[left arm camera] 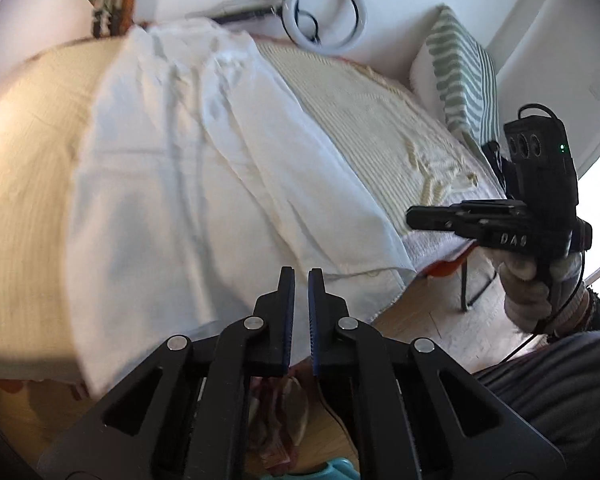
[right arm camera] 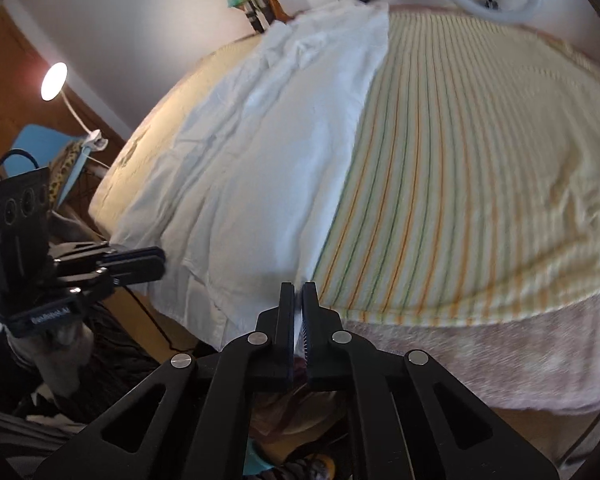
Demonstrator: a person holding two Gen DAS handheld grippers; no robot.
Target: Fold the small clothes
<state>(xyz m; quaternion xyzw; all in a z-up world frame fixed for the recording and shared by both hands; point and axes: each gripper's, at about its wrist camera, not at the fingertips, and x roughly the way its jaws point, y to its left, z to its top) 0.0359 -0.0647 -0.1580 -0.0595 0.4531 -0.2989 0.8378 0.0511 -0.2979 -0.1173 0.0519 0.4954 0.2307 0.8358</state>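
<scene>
A white garment (left arm camera: 188,168) lies lengthwise on a striped cloth (left arm camera: 364,120) that covers the table. My left gripper (left arm camera: 301,274) hovers over the garment's near hem, its jaws almost shut with a thin gap and nothing between them. My right gripper (right arm camera: 298,289) is shut on the near right corner of the white garment (right arm camera: 268,152), with white cloth showing between the jaws. The right gripper also shows in the left wrist view (left arm camera: 416,218), at the garment's right edge. The left gripper shows in the right wrist view (right arm camera: 156,260), at the garment's left corner.
A ring light (left arm camera: 326,12) stands at the far end of the table. A striped green cushion (left arm camera: 460,80) leans at the far right. A lit lamp (right arm camera: 54,80) and a blue chair (right arm camera: 36,144) stand to the left. A pink towel (right arm camera: 500,356) hangs below the striped cloth (right arm camera: 480,180).
</scene>
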